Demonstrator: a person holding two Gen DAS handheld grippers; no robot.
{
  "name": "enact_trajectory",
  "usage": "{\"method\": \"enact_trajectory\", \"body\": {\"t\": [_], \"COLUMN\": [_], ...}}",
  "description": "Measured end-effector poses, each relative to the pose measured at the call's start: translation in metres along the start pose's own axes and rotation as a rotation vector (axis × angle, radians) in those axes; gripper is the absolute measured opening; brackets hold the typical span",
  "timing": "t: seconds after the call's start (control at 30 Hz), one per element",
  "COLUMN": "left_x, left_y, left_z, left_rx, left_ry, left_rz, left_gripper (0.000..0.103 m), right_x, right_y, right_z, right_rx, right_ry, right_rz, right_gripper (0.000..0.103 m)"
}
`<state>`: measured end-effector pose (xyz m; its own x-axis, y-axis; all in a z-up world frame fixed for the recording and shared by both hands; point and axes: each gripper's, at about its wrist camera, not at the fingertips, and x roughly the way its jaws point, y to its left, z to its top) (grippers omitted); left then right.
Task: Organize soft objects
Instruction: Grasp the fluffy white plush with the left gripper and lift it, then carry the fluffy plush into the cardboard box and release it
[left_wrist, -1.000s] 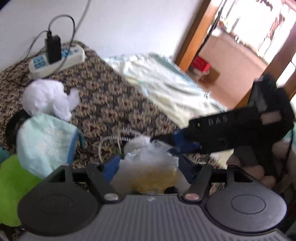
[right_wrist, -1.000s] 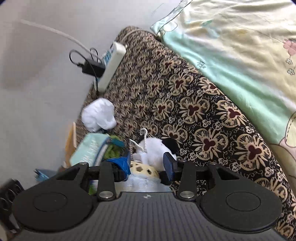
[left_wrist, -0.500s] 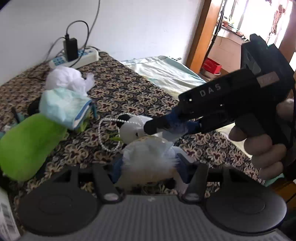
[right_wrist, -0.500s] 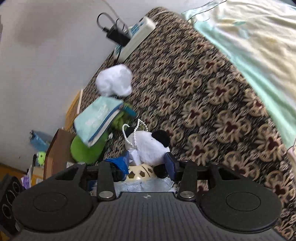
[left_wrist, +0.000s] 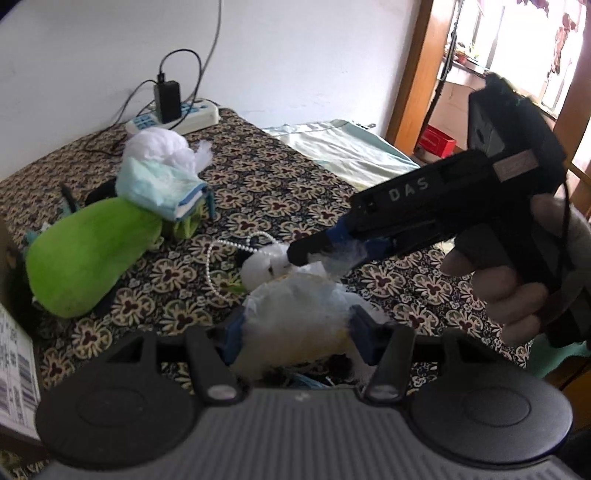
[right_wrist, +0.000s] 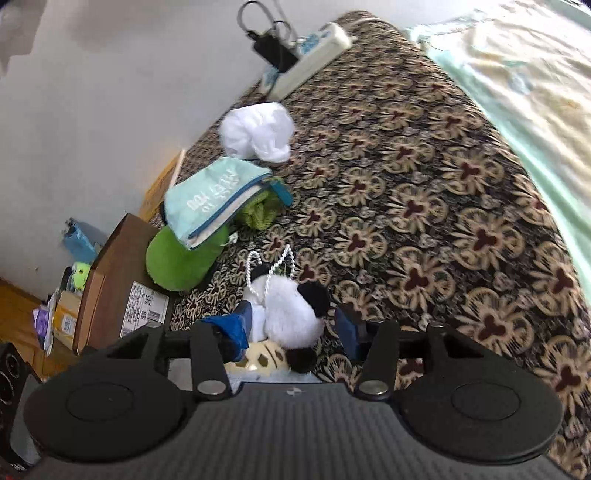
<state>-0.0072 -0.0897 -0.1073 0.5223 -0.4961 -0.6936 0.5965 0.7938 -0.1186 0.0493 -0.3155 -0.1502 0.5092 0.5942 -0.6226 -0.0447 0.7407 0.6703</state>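
Observation:
My left gripper (left_wrist: 295, 328) is shut on a clear plastic bag (left_wrist: 291, 314) with a yellowish patterned soft ball (right_wrist: 262, 360) inside. A hand holds my right gripper (left_wrist: 325, 254) just beyond it, over the bag's crumpled top edge. Its jaws are opening, and a wisp of the plastic lies between them without being pinched. In the right wrist view the right gripper (right_wrist: 293, 325) hangs over a black-and-white panda plush (right_wrist: 291, 310) with a bead chain (right_wrist: 269, 266). The panda lies on the patterned bedspread (right_wrist: 424, 221) and the pads do not touch it.
A green plush (left_wrist: 88, 254) lies to the left with a light-blue zip pouch (left_wrist: 159, 184) on it. A white bundle (left_wrist: 159, 147) sits behind them. A power strip (left_wrist: 173, 118) rests by the wall, a cardboard box (right_wrist: 114, 280) stands off the bed's left side, and a pale quilt (right_wrist: 535, 92) lies to the right.
My right gripper's jaws have spread wider and it has rolled. The panda now shows between its fingers. My left gripper has drawn back with the bag, and more of the bed shows.

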Motion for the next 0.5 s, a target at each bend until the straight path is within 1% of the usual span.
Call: {"method": "enact_trajectory", "body": {"t": [0.07,0.1,0.13,0.23,0.3,0.4,0.5], "left_x": [-0.006,-0.008,-0.012,-0.027,-0.045,-0.080,-0.121], "left_y": [0.004,0.007,0.009,0.013,0.020,0.038,0.061], "left_z": [-0.001,-0.002,-0.003,-0.004,-0.002,0.004,0.012], "left_rx": [-0.022,-0.031,-0.030,0.000,0.003,-0.003,-0.007], "left_ry": [-0.005,-0.005,-0.006,-0.028,-0.062,-0.133,-0.216], "left_rz": [-0.005,-0.013,-0.023,-0.028,-0.034,-0.041,-0.028], "left_gripper": [0.054,0.052,0.052,0.046,0.045,0.045,0.045], "right_x": [0.006,0.009,0.011,0.009,0.005,-0.003,-0.009], "right_y": [-0.004,-0.004,0.000,0.027,0.048,0.083,0.128], "right_z": [-0.002,-0.003,-0.006,-0.014,-0.018,-0.017,-0.009], "right_rx": [0.069,0.100,0.112,0.039,0.013,-0.021,-0.092], "right_ry": [0.035,0.060,0.066,0.027,-0.010,-0.067,-0.119], "right_rz": [0.050,0.081,0.099,0.065,0.053,0.085,0.127], "right_gripper": [0.038,0.035,0.034,0.031,0.029,0.027,0.025]}}
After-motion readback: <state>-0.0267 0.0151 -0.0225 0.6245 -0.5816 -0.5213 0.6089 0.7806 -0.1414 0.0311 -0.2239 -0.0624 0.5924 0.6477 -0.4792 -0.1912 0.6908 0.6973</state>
